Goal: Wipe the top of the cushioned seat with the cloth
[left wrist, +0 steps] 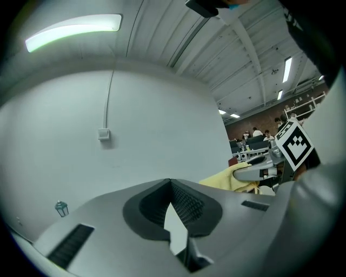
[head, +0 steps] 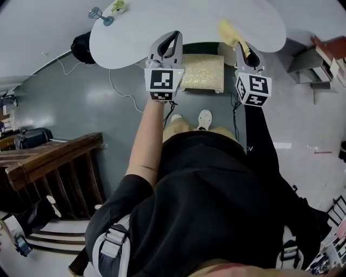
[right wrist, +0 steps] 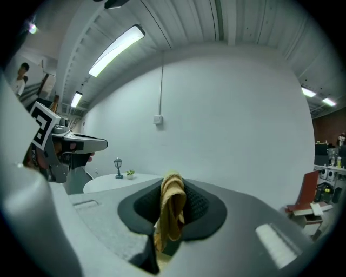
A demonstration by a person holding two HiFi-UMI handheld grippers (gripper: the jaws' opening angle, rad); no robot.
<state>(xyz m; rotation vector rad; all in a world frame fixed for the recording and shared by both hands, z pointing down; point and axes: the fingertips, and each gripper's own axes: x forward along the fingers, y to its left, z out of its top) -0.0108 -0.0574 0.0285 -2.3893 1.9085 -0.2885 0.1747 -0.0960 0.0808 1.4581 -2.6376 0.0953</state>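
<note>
Standing at round white worktop (head: 189, 21), both grippers raised ahead of torso, pointing fwd. Gripper views look at plain wall + ceiling lights.

L gripper (head: 173, 37): jaw tips together, nothing between them. Own view confirms: tips meet at (left wrist: 170, 183), only a thin wedge of light lower down.

R gripper (head: 241, 47): clamped on yellow cloth (head: 230, 32). In own view, cloth (right wrist: 172, 211) bunched between jaws, fold poking up past tips, rest hanging down twd camera. Also seen from L gripper view as yellow bunch (left wrist: 230, 178) at nose of R gripper (left wrist: 259, 172).

Cushioned seat (head: 203, 73): pale yellowish top, on grey floor (head: 81, 103), far part tucked under worktop edge. Shows between the two grippers in head view, just ahead of white shoes (head: 204, 119). Cloth up in air, not on seat.

On worktop, far L: small lamp figurine (head: 100, 15) w/ tiny potted plant (head: 116, 6) beside it; same pair in R gripper view, lamp (right wrist: 118, 167) L of plant (right wrist: 130, 173).

Elsewhere: black bag (head: 82, 47) on floor by worktop's L edge; wooden stair rail (head: 48, 162) at L of head view; wall switch box (left wrist: 104, 134) w/ conduit running up.
</note>
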